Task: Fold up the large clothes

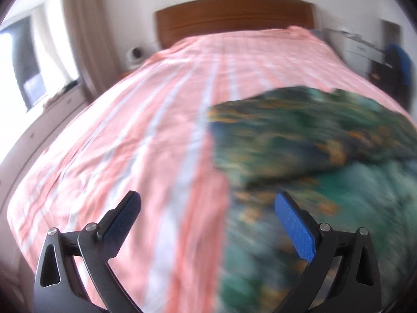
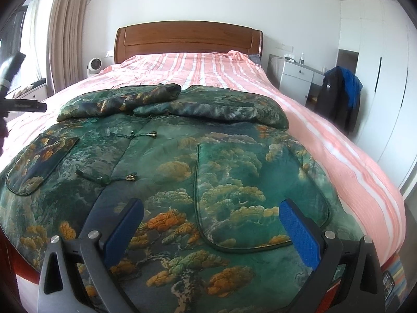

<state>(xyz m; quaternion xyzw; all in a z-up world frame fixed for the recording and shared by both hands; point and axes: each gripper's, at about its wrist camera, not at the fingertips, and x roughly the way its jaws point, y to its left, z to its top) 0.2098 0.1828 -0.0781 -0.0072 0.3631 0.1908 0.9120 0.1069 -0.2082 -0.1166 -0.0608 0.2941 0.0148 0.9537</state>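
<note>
A large green padded jacket (image 2: 182, 161) with an orange-and-gold tree print lies spread on the bed, front up, with both sleeves (image 2: 166, 101) folded across its far end. My right gripper (image 2: 209, 208) is open and empty just above the jacket's near hem, over a patch pocket. In the blurred left wrist view the jacket (image 1: 299, 140) fills the right side. My left gripper (image 1: 207, 204) is open and empty above the jacket's left edge, where it meets the sheet. The left gripper also shows at the far left of the right wrist view (image 2: 23, 105).
The bed has a pink and white striped sheet (image 2: 325, 140) and a wooden headboard (image 2: 187, 39). A small white fan (image 2: 94, 65) stands left of it. A white nightstand (image 2: 297, 78) and a chair draped with dark and blue clothes (image 2: 338, 96) stand to the right. Curtains (image 2: 65, 31) hang at the left.
</note>
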